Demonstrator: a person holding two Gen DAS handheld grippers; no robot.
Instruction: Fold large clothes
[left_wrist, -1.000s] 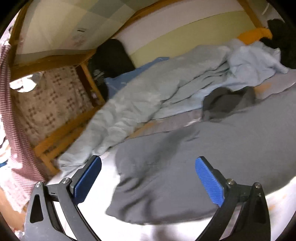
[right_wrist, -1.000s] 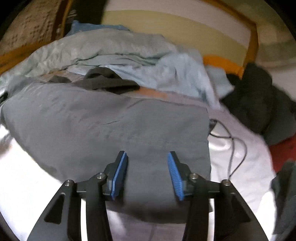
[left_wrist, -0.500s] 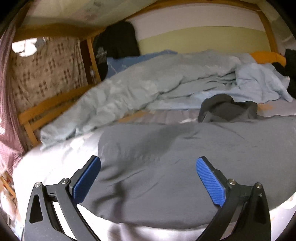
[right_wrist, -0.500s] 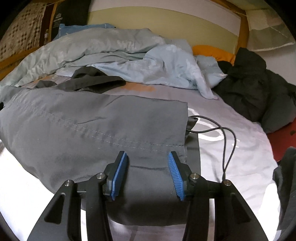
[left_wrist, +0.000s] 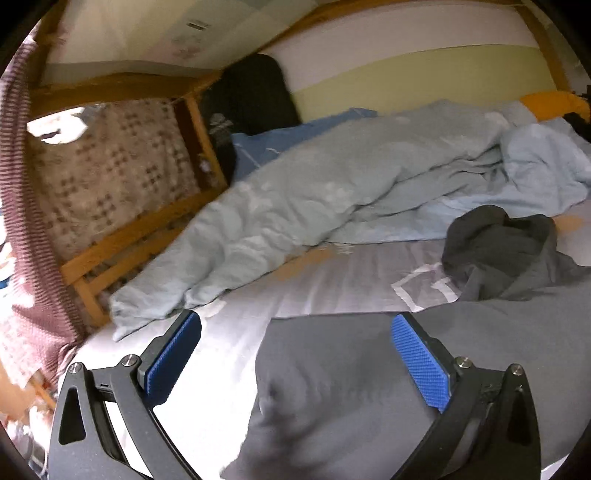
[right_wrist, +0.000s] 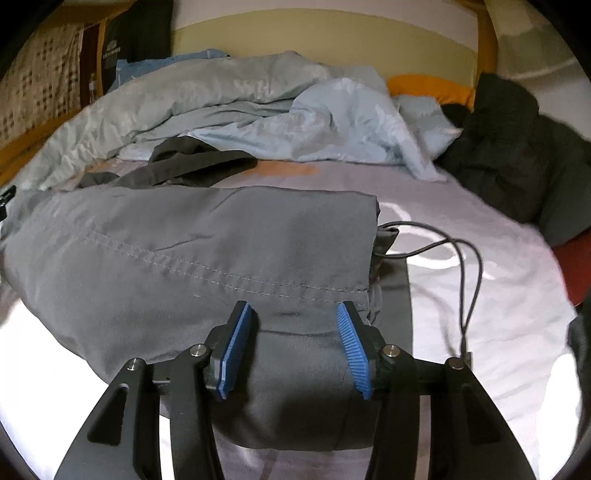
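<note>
Jaws of your left gripper (left_wrist: 295, 363) stand wide apart and empty over the near left corner of the grey garment (right_wrist: 192, 254) spread on the bed (right_wrist: 480, 236), while your right gripper (right_wrist: 295, 349) straddles its near edge, parted, not pinching.

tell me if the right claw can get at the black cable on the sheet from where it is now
Probably yes. The right claw stands open over the folded grey garment, and the black cable lies uncovered on the sheet just to its right, with nothing between them.
</note>
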